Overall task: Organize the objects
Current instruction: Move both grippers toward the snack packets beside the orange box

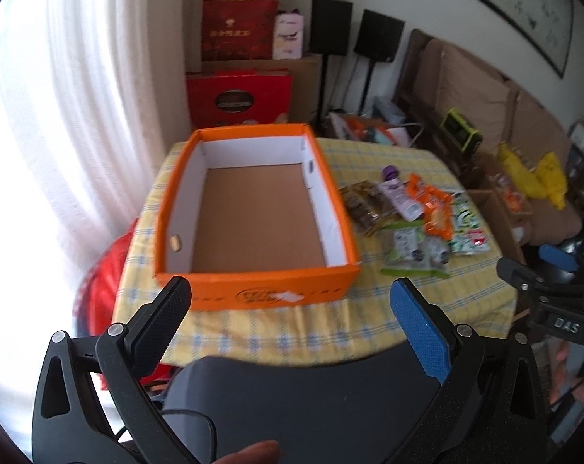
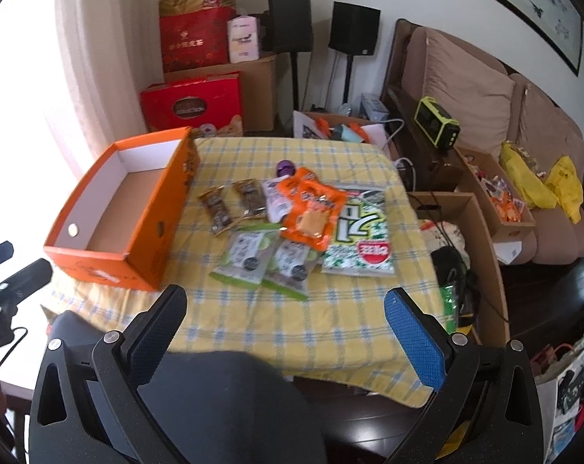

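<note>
An empty orange box [image 1: 253, 282] [image 2: 145, 232] with white inner walls stands on the left part of a table with a yellow checked cloth [image 1: 292, 328] [image 2: 311, 309]. To its right lie several snack packets: two brown bars [image 2: 232, 205], an orange pouch [image 2: 311, 212], a white tube with a purple cap [image 2: 278, 193], two pale green packets [image 2: 268, 263] and a green-and-white bag [image 2: 361, 239]. My left gripper [image 1: 292, 290] hangs open just short of the box's near wall. In front of the packets my right gripper [image 2: 286, 301] stands open. Neither holds anything.
A person's dark-clothed knee [image 1: 303, 398] sits under both grippers. Right of the table stand open cardboard boxes [image 2: 481, 232] and a brown sofa [image 2: 485, 96] with yellow bags. Red gift boxes [image 2: 191, 100], speakers and a white curtain [image 1: 60, 116] lie behind.
</note>
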Tool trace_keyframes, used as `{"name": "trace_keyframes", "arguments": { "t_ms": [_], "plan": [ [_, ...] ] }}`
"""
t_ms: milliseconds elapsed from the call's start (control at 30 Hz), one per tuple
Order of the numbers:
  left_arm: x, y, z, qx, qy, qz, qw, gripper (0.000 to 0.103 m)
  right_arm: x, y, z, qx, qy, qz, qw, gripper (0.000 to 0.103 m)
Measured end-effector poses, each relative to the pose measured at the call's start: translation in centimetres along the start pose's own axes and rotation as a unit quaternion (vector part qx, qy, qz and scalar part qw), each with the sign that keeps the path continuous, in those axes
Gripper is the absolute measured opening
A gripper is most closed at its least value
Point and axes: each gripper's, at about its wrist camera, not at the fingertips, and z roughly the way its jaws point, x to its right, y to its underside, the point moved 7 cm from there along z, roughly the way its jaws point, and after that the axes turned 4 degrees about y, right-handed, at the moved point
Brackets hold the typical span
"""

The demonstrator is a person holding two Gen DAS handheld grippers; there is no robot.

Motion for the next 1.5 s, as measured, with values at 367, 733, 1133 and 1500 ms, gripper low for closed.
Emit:
{"name": "trace_keyframes", "arguments": {
  "t_ms": [367,733,1133,1500],
  "plan": [
    [-0.5,-1.1,2.1,-0.016,0.036,-0.039,0.9985,0.101,6.9,-1.2,1.7,-0.002,0.019,0.062,0.998,0.103],
    [1.7,-2.1,3.7,-0.021,0.035,-0.010,0.9991,0.097,8.5,-0.4,5.2,-0.036,0.007,0.077,0.996,0.103],
    [6.2,-3.9,6.9,-0.050,0.072,0.017,0.9960,0.097,10.4,-1.8,7.1,-0.037,0.007,0.084,0.996,0.103],
    [10.1,-4.5,10.5,-0.057,0.068,0.070,0.9936,0.097,8.9,-4.2,10.1,-0.052,-0.043,0.095,0.993,0.103]
  ]
}}
